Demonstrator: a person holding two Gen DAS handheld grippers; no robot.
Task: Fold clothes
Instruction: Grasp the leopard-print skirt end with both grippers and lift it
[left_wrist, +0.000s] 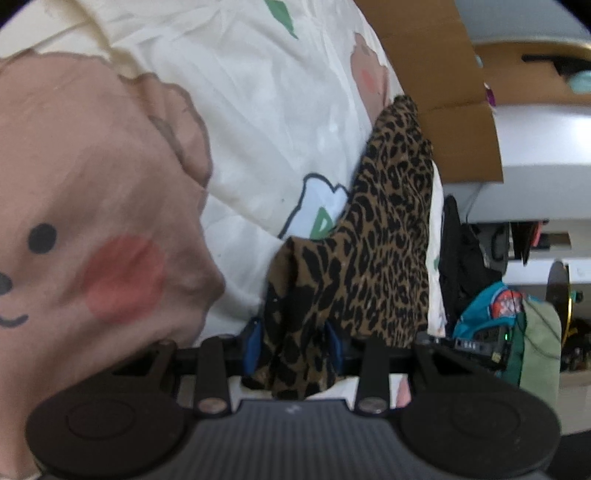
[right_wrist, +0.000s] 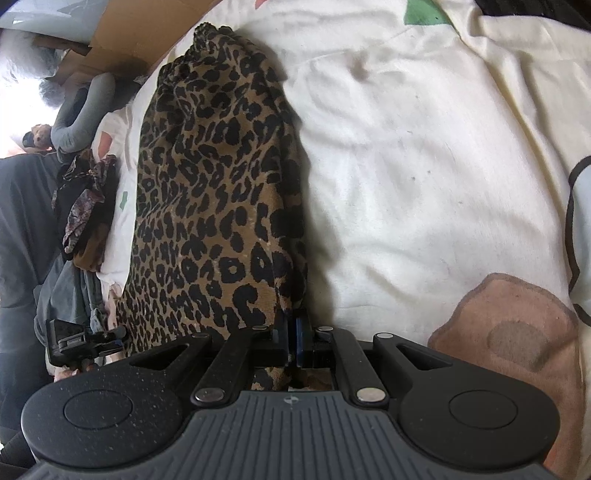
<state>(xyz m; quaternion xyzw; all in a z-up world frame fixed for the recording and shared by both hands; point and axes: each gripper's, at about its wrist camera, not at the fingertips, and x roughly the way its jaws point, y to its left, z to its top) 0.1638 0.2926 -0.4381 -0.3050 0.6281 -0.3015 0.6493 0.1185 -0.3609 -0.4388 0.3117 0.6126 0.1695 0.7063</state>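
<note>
A leopard-print garment lies in a long folded strip on a cream bedspread printed with bears. My left gripper is shut on one bunched end of it, the cloth filling the gap between the blue pads. In the right wrist view the same garment stretches away up the frame over the bedspread. My right gripper is shut on its near corner, with the pads almost touching and a thin edge of cloth pinched between them.
A cardboard box stands past the far end of the garment. Dark clothes are piled off the bed's edge on the left. Bags and other clutter sit on the floor to the right.
</note>
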